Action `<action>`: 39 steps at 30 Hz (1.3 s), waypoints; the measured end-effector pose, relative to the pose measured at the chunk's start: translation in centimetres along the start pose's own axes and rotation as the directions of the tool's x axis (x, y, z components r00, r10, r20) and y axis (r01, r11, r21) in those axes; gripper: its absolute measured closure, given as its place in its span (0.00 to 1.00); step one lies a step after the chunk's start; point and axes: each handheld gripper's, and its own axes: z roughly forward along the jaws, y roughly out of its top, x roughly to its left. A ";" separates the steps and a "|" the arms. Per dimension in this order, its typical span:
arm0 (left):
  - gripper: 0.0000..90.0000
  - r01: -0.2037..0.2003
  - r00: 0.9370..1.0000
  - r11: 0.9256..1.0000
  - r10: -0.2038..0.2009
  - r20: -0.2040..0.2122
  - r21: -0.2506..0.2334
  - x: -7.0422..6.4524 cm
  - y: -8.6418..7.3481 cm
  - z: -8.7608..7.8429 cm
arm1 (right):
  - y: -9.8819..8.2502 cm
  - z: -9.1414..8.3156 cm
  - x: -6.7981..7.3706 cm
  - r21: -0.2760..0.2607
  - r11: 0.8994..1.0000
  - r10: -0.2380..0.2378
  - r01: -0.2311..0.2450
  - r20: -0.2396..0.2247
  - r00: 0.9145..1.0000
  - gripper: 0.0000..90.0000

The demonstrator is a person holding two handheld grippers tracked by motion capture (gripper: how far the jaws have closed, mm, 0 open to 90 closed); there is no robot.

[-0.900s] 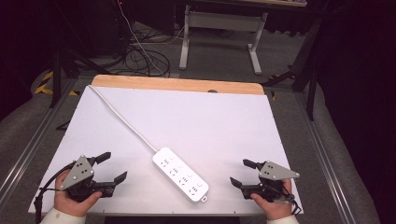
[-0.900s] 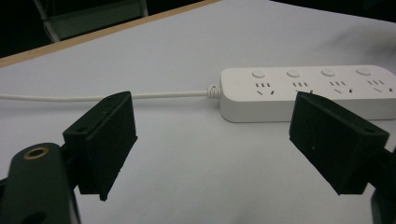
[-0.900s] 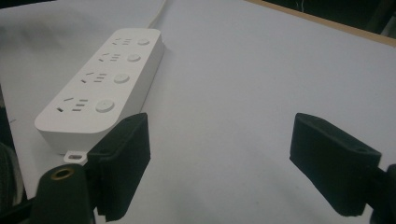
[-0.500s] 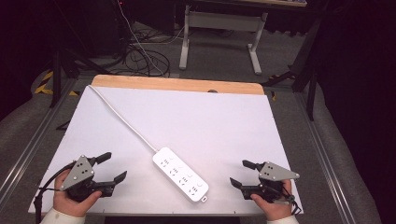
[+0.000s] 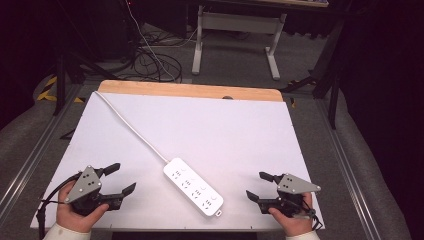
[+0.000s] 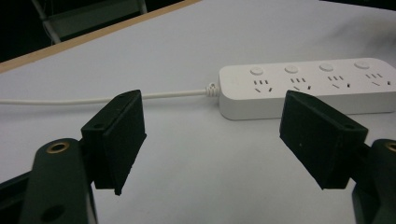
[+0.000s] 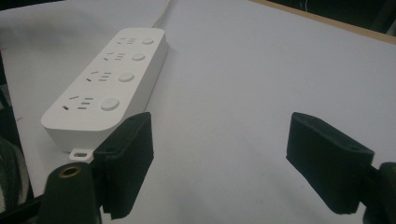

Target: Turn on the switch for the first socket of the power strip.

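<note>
A white power strip point(image 5: 194, 186) with several sockets and round buttons lies flat near the table's front middle, its white cord point(image 5: 131, 128) running to the far left corner. My left gripper point(image 5: 118, 180) rests open at the front left, pointing right toward the strip point(image 6: 308, 86), nothing between its pads. My right gripper point(image 5: 259, 186) rests open at the front right, pointing left, with the strip point(image 7: 106, 79) a short way ahead of its left fingertip point(image 7: 125, 163). Neither gripper touches the strip.
The white table top point(image 5: 225, 130) has a wooden far edge point(image 5: 190, 91). Beyond it stand a desk frame point(image 5: 235, 35) and loose cables point(image 5: 150, 65) on the floor. Grey padded rails run along both sides of the table.
</note>
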 end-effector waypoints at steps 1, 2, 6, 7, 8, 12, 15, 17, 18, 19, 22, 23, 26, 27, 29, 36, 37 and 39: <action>0.27 0.000 1.000 1.000 0.000 0.000 0.000 0.0 0.0 0.0 | 0.0 0.0 0.0 0.000 1.000 0.000 0.000 0.000 1.000 0.26; 0.27 0.000 1.000 1.000 0.000 0.001 0.004 0.0 0.1 0.0 | 0.0 0.0 0.0 0.002 1.000 0.000 0.000 -0.001 1.000 0.26; 0.30 0.022 0.999 0.999 -0.022 0.035 0.026 0.3 0.8 0.1 | 0.0 0.0 0.0 0.002 1.000 0.002 -0.002 -0.001 1.000 0.26; 0.30 0.022 0.999 0.999 -0.022 0.035 0.026 0.3 0.8 0.1 | 0.0 0.0 0.0 0.002 1.000 0.002 -0.002 -0.001 1.000 0.26; 0.31 0.027 0.998 0.999 -0.028 0.053 0.029 0.5 1.1 0.3 | 0.0 0.1 0.0 0.003 1.000 0.002 -0.002 -0.004 1.000 0.26; 0.33 0.018 0.997 0.999 -0.021 0.071 0.043 0.3 1.9 0.7 | -0.1 0.2 0.0 0.008 1.000 0.005 -0.005 -0.007 1.000 0.27; 0.34 0.011 0.997 0.999 -0.014 0.077 0.044 0.2 2.4 0.9 | -0.1 0.3 0.0 0.009 1.000 0.005 -0.005 -0.008 1.000 0.27; 0.34 0.007 0.997 0.999 -0.011 0.079 0.042 0.2 2.6 1.1 | -0.1 0.2 0.0 0.009 1.000 0.005 -0.005 -0.008 1.000 0.27; 0.35 0.006 0.997 0.999 -0.009 0.082 0.045 0.2 2.7 1.2 | -0.1 0.2 0.0 0.010 1.000 0.005 -0.005 -0.009 1.000 0.27; 0.35 0.001 0.996 0.999 -0.005 0.086 0.044 0.1 2.9 1.3 | -0.1 0.2 0.0 0.010 1.000 0.005 -0.005 -0.009 1.000 0.27; 0.36 -0.004 0.995 0.999 0.000 0.105 0.043 0.1 3.6 1.9 | -0.2 0.3 -0.1 0.009 1.000 0.010 -0.009 -0.012 1.000 0.27; 0.37 -0.002 0.994 0.999 -0.003 0.111 0.044 0.1 3.7 2.0 | -0.2 0.3 -0.1 0.008 1.000 0.010 -0.010 -0.013 1.000 0.27; 0.38 -0.013 0.992 0.999 0.007 0.127 0.046 0.0 4.2 2.6 | -0.2 0.3 -0.1 0.008 1.000 0.011 -0.011 -0.014 1.000 0.27; 0.38 -0.018 0.991 0.999 0.012 0.131 0.045 0.0 4.4 2.8 | -0.2 0.3 -0.1 0.008 1.000 0.012 -0.011 -0.014 1.000 0.27; 0.38 -0.016 0.991 0.999 0.010 0.132 0.044 0.0 4.5 3.0 | -0.2 0.3 -0.1 0.008 1.000 0.012 -0.012 -0.014 1.000 0.27; 0.39 -0.014 0.988 0.999 0.006 0.151 0.051 -0.2 5.3 4.1 | -0.2 0.2 -0.1 0.009 1.000 0.013 -0.013 -0.015 1.000 0.27; 0.39 -0.013 0.988 0.999 0.005 0.156 0.053 -0.2 5.4 4.2 | -0.2 0.2 -0.1 0.009 1.000 0.013 -0.012 -0.015 1.000 0.27; 0.40 -0.018 0.987 0.998 0.008 0.163 0.054 -0.3 5.6 4.5 | -0.2 0.2 -0.1 0.008 1.000 0.012 -0.012 -0.017 1.000 0.27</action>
